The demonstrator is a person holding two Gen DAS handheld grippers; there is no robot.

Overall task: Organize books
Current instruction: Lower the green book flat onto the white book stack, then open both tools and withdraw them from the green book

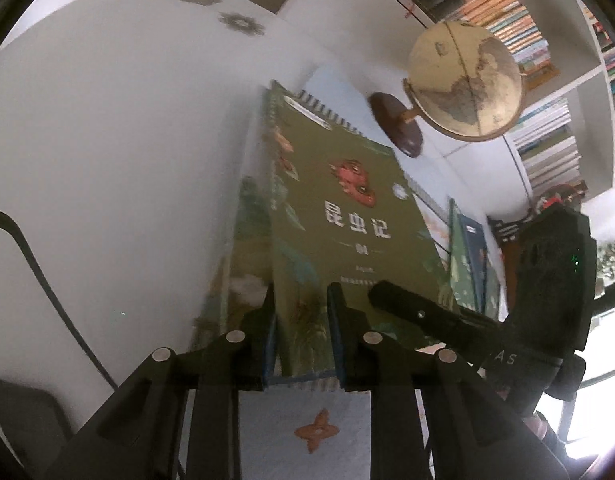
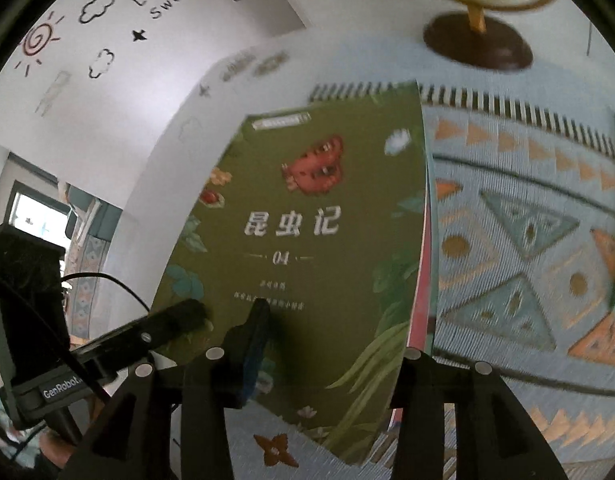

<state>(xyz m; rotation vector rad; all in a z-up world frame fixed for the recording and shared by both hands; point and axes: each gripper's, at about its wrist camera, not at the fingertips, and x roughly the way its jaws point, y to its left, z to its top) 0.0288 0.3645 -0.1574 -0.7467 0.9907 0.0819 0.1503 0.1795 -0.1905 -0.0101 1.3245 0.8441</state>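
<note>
A green book (image 1: 347,216) with a red insect and a white title stands tilted on the patterned cloth. Its lower edge fills the narrow gap between the jaws of my left gripper (image 1: 301,300), which is shut on it. A second green book (image 1: 247,256) leans just behind, on the left. In the right wrist view the same green book (image 2: 307,220) lies between the wide-apart jaws of my right gripper (image 2: 335,328). That gripper's left finger (image 2: 255,320) hovers over the cover and casts a shadow. The other finger is hidden behind the book's right edge, where a pink book edge (image 2: 423,280) shows.
A globe (image 1: 467,80) on a dark wooden base (image 2: 479,40) stands behind the books. Another book (image 1: 471,260) stands at the right. Full bookshelves (image 1: 547,140) fill the back right. A white wall panel (image 1: 107,140) closes the left side. The blue patterned cloth (image 2: 527,240) covers the table.
</note>
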